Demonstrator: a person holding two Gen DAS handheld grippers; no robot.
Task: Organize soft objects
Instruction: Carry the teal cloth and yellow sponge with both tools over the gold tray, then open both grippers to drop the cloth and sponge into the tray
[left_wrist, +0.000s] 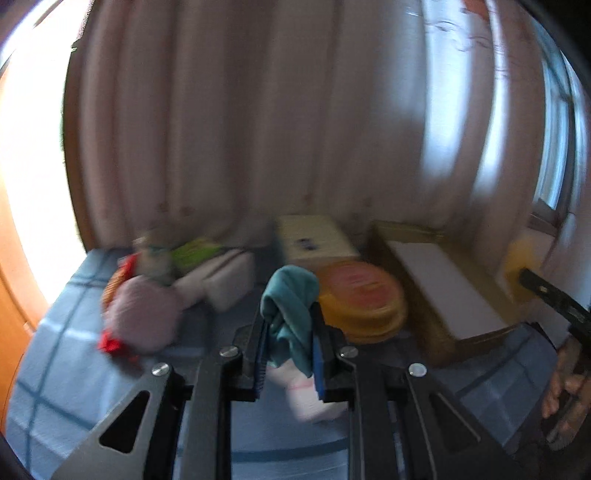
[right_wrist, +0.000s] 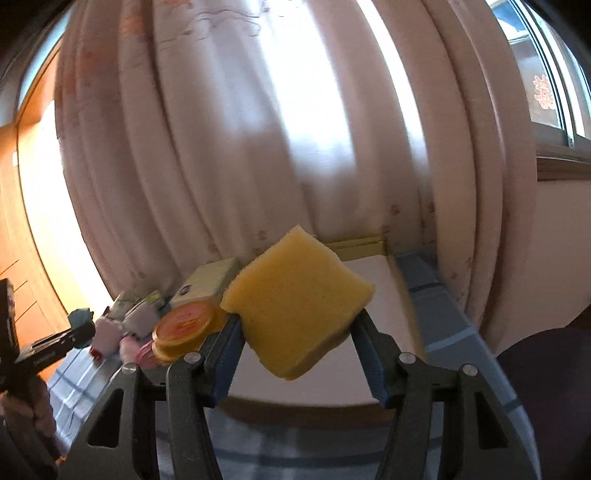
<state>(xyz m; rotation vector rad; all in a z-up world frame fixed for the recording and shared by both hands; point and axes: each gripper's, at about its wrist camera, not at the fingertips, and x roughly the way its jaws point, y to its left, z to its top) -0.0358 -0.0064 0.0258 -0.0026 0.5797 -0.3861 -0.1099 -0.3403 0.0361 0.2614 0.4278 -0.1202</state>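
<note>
Currently, a teal cloth is being pinched in the closed left gripper while a yellow sponge is being clamped by the right gripper above the open box. Plush toys, seemingly unsorted, are being left on the bed.

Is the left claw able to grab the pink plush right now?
Probably not yet. The left claw is already shut on a teal cloth, so it has no room for the pink plush, which lies off to its left on the blue sheet.
</note>
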